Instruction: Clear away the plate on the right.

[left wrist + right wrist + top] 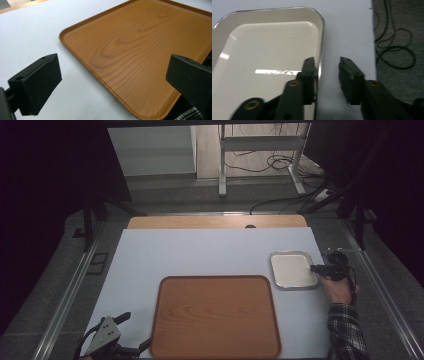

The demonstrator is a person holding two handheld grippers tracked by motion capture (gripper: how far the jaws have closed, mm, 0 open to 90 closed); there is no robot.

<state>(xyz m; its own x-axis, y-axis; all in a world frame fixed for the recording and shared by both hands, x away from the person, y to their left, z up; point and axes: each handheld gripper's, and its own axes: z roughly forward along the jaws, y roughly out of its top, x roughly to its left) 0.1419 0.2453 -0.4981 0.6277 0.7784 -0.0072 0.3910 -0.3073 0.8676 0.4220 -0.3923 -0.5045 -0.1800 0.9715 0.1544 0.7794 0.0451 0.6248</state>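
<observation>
A small white tray with a metal rim (pixel 292 269) (pixel 267 50) lies at the right of the pale table. My right gripper (pixel 316 268) (pixel 327 61) is at its right rim. One jaw stands inside the tray against the rim and the other outside over the table, with a gap left between that jaw and the rim, so the gripper is open. A large wooden tray (pixel 216 316) (pixel 140 45) lies bare at the front middle. My left gripper (pixel 135 332) (pixel 115 62) rests wide open at the wooden tray's near left corner, holding nothing.
The table's right edge runs close beside the right gripper, with dark cables (pixel 394 50) on the floor beyond it. A wooden strip (pixel 215 222) borders the table's far edge. A metal stand (pixel 260 150) and more cables are on the floor behind.
</observation>
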